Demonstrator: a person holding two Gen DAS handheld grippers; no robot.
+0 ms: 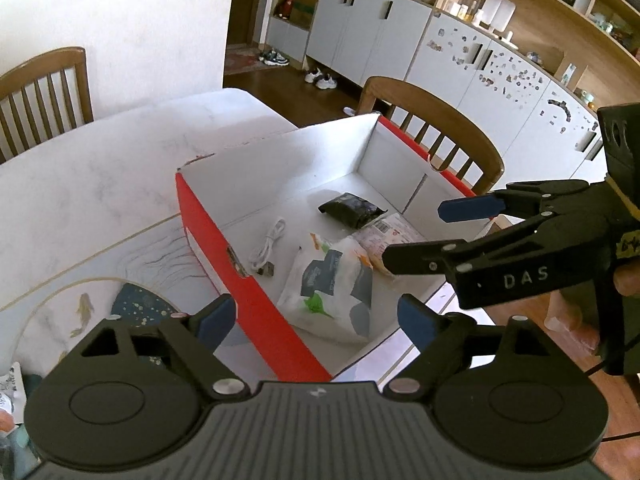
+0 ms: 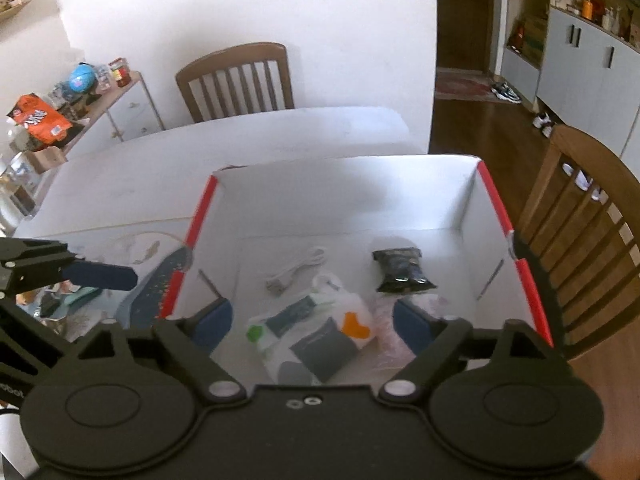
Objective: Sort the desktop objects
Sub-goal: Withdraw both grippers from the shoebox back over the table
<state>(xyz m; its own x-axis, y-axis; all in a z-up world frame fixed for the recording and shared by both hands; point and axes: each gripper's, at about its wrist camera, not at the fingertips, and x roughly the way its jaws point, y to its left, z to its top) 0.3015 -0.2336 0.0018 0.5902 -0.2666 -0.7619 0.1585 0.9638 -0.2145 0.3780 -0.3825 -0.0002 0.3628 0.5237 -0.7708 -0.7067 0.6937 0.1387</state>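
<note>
- The left gripper has its blue-padded jaws spread wide with nothing between them, poised above the near corner of the red cardboard box with a white inside.
- The right gripper likewise has its jaws wide apart and empty, above the box floor.
- Nearest inside the box lies a crumpled white plastic bag with grey, green and orange print.
- Just beside it, on the right in the right wrist view, sits a pale pink packet, partly covered.
- Farther in lie a coiled white USB cable and a shiny black foil pouch, well apart from each other.
- The box rests on a white marble-look table.
- Beyond stand two brown wooden slat-back chairs.
</note>
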